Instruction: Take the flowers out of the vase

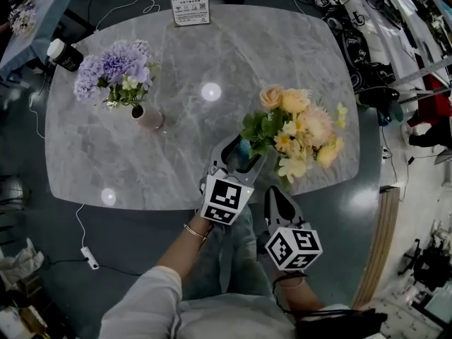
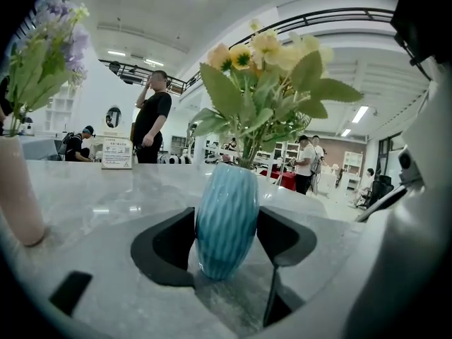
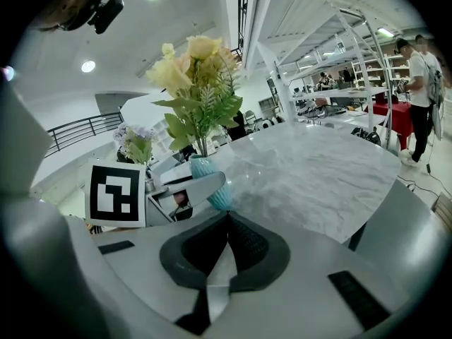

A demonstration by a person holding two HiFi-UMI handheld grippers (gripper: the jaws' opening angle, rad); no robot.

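A bouquet of yellow and peach flowers stands in a ribbed blue vase near the front edge of the marble table. My left gripper is around the vase body. In the left gripper view the vase fills the gap and both dark pads touch its sides, with the flowers rising above. My right gripper hangs just off the table edge, below the bouquet. In the right gripper view its jaws are shut on nothing, with the vase and flowers ahead to the left.
A second bunch of purple flowers stands in a pink vase at the table's left. At the far edge is a printed card, and a dark cup sits at the far left. People stand in the room beyond.
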